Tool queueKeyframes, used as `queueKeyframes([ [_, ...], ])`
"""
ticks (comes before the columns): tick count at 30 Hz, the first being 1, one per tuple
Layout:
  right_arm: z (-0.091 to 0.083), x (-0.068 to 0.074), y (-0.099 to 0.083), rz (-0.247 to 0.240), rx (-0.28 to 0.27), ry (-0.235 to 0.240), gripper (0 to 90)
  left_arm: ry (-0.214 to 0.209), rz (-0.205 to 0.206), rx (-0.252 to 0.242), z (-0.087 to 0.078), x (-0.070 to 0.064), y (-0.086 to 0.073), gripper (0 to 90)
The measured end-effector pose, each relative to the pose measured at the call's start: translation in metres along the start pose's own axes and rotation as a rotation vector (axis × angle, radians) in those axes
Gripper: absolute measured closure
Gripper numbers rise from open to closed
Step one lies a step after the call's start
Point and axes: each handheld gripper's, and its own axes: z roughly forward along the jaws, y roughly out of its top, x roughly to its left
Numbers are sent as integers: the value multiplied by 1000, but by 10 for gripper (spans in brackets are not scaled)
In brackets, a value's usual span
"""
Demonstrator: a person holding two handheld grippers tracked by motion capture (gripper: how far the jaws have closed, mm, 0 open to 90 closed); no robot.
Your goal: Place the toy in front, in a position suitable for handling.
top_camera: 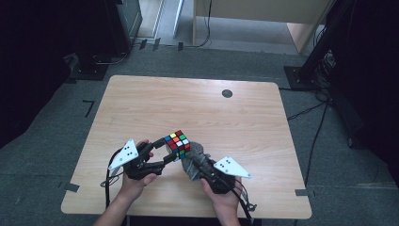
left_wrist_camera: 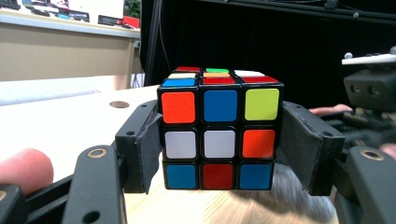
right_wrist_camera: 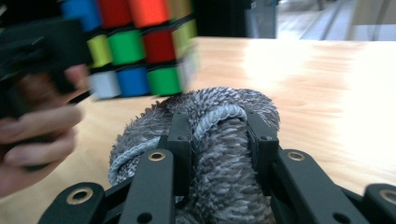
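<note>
Cube [left_wrist_camera: 218, 135] in jaws — no lettering.

Each black two-jaw hand-held left gripper [top_camera: 162, 151] and right gripper [top_camera: 190, 157] carries a pale grey three-cornered plate marked with small black dots, pointing toward 7 o'clock on the left and 4 o'clock on the right in the high view. Black cables trail toward 6 o'clock. The black jaw links show brass-ringed rivets; dark fabric pads [left_wrist_camera: 150, 144] line the jaws. The forearms are bare of sleeves.
</note>
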Motion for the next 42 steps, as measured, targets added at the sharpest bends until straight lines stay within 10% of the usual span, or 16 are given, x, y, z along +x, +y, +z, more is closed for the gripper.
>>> queueKeyframes([
  [6, -1, 13, 4, -38, -18, 88, 691, 10, 4, 1, -2, 3, -1, 347],
  [11, -11, -34, 10, -47, -10, -225, 687, 31, -16, -12, -7, 11, 0, 347],
  [17, 4, -84, -11, -9, 119, -350, 673, 53, -24, -12, -9, 15, 0, 347],
  [21, 10, -98, -19, 34, 166, -332, 459, 64, -33, -5, -7, 18, -2, 347],
  [24, 4, -91, -12, 17, 102, -324, 395, 70, -44, -7, -7, 20, -1, 347],
  [27, -3, -74, -2, -11, 2, -228, 419, 67, -70, -15, -8, 21, 1, 347],
  [34, 6, -20, 3, -82, -43, 12, 378, 53, -118, -44, -4, 16, 5, 347],
  [42, 13, 11, 2, -106, -117, 64, 316, 13, -180, -64, 4, 4, 6, 347],
])
